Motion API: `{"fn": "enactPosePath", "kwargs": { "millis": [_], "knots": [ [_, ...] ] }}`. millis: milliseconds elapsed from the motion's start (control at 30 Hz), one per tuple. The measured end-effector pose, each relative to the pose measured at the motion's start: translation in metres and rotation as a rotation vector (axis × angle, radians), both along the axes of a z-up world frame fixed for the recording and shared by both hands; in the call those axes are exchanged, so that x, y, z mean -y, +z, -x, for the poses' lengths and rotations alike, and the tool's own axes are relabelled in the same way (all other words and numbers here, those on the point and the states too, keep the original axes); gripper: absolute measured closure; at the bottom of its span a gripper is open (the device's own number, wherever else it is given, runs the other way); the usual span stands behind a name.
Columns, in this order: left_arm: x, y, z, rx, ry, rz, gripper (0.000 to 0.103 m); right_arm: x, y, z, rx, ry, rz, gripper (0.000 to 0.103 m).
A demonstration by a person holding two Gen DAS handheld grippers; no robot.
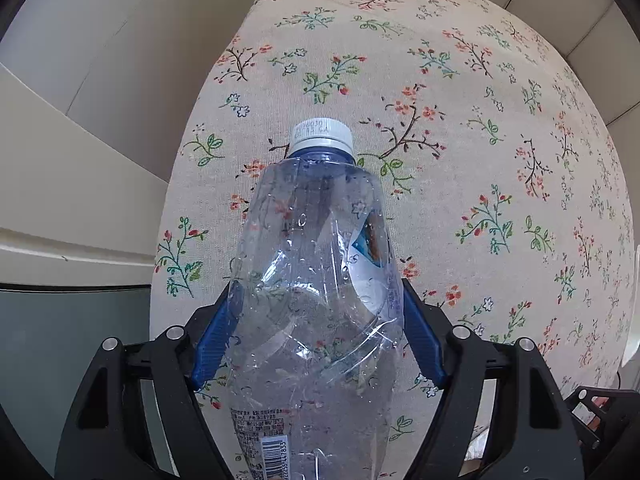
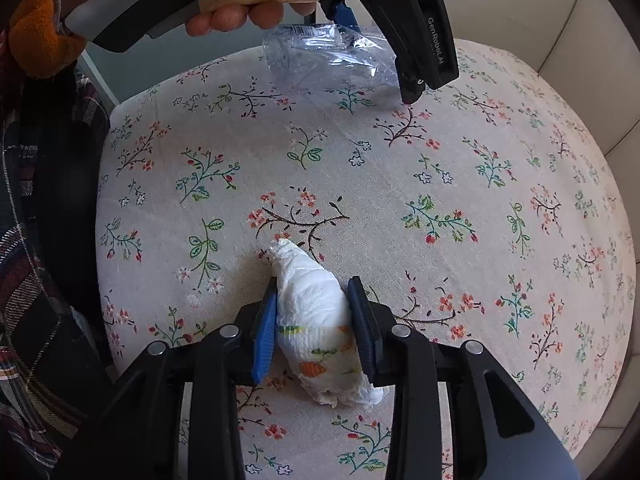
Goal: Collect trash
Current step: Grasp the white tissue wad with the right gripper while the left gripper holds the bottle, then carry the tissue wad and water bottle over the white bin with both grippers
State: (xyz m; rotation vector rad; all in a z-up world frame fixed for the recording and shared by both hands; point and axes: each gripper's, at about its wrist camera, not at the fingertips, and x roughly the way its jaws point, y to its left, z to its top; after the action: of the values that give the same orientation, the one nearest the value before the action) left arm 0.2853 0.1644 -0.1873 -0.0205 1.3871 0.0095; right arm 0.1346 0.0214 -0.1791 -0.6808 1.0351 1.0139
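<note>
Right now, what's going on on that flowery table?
A person is clearing trash with a handheld gripper in each hand. The left gripper is clamped on an empty plastic bottle, held over the floral tablecloth. The right gripper has closed on a crumpled paper towel lying on the cloth.

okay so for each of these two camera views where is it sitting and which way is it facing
Left wrist: on the left gripper, looking steeply down along blue fingers clamping a clear plastic bottle over the floral tablecloth.
Right wrist: on the right gripper, looking down at the crumpled paper towel it pinches; a hand and plaid sleeve show.
Shared: the tablecloth, the bottle and the left gripper.
</note>
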Motion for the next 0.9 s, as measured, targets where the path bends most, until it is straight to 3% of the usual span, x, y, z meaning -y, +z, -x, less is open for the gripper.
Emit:
{"fn": "enactPosePath", "kwargs": {
  "millis": [400,900],
  "knots": [
    [-0.001,0.026,-0.005,0.063,0.044,0.026,0.030,0.017,0.025,-0.005,0.062,-0.076,-0.058,0.070],
    [0.021,0.073,-0.006,0.271,0.084,0.096,0.030,0.042,0.073,-0.036,0.239,-0.310,-0.202,0.070]
  ]
}}
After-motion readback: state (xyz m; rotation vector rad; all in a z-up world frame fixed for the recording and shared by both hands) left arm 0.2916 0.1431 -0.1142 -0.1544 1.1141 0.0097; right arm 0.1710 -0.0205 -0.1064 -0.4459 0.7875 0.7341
